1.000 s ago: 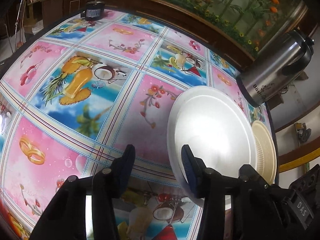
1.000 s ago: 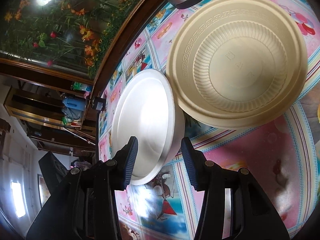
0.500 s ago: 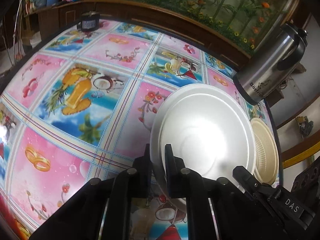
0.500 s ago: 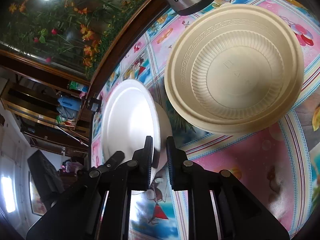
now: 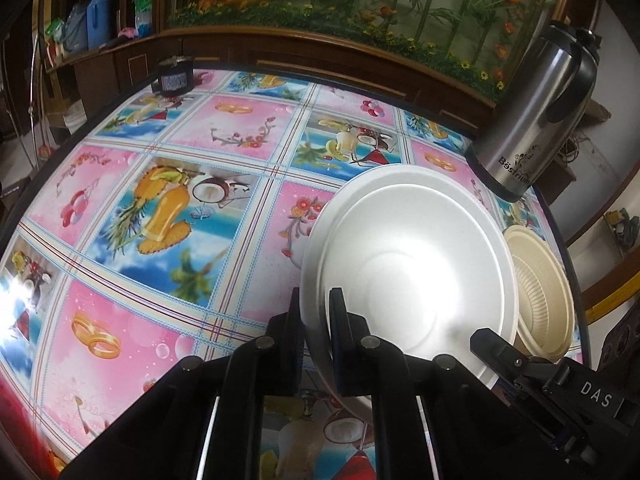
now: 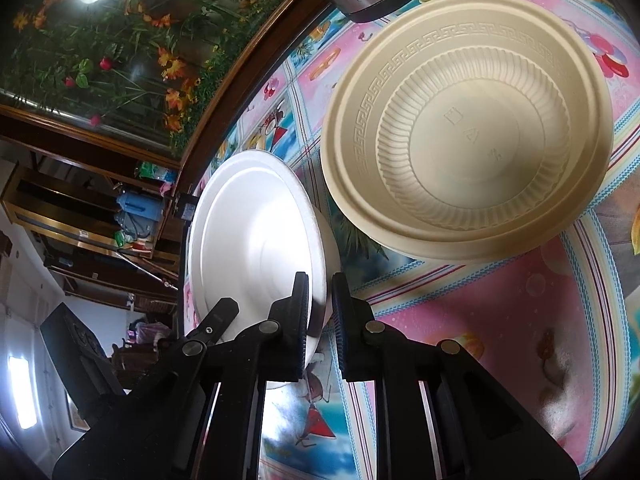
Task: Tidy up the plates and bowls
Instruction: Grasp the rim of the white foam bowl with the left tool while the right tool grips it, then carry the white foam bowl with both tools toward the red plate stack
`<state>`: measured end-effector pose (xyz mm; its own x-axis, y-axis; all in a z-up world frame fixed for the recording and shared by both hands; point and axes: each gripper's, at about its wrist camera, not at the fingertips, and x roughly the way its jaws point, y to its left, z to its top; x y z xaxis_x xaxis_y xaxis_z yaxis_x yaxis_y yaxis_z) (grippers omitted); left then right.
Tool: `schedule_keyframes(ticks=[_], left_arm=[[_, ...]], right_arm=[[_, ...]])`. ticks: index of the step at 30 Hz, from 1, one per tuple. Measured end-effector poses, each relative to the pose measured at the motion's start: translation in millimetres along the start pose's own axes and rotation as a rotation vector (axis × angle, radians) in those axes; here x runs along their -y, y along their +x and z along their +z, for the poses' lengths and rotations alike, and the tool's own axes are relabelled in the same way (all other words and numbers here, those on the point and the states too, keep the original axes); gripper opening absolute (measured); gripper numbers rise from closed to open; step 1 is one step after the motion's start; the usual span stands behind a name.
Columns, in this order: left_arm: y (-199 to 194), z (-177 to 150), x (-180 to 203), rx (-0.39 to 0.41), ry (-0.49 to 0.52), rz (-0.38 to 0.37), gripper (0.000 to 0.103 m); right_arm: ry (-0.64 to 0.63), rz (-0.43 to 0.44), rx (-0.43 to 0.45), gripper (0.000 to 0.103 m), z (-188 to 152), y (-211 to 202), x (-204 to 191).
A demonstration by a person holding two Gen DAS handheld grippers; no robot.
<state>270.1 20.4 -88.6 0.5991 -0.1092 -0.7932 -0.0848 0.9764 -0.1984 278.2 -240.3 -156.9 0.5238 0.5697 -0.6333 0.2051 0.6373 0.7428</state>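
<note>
The left tongs (image 5: 316, 312) are clenched on the near rim of a white foam bowl (image 5: 416, 276), one finger outside the wall and one inside. The right tongs (image 6: 320, 300) grip the same white foam bowl (image 6: 256, 240) at another part of its rim, again with the wall pinched between the two pads. In the left wrist view the tip of the right tongs shows at about 4 o'clock of the bowl; in the right wrist view the tip of the left tongs shows at about 7 o'clock of it.

The bowl sits over the desk (image 5: 168, 208), which is covered with a bright cloth of pink and blue squares printed with fruit, rings and flowers. Whether its base touches the cloth cannot be told.

A cream plastic bowl (image 6: 468, 132) with a ribbed wall and a key pattern around its rim rests on the desk just beside the white one, at 3 o'clock of it in the left wrist view (image 5: 540, 296) and partly hidden behind it.

A steel thermos jug (image 5: 536, 120) with a black handle stands at 1 o'clock of the white bowl, near the desk's far edge. A small dark jar (image 5: 174, 76) sits at the far corner, at 11 o'clock, well apart from the bowls.
</note>
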Motion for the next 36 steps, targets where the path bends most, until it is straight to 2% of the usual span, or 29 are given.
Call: schedule_keyframes(ticks=[20, 36], left_arm=[[-40, -15, 1, 0.079, 0.036, 0.018, 0.009], [-91, -45, -25, 0.131, 0.034, 0.054, 0.009]], right_arm=[[-0.001, 0.043, 0.01, 0.012, -13, -10, -2], [-0.042, 0.104, 0.0, 0.012, -51, -34, -21]])
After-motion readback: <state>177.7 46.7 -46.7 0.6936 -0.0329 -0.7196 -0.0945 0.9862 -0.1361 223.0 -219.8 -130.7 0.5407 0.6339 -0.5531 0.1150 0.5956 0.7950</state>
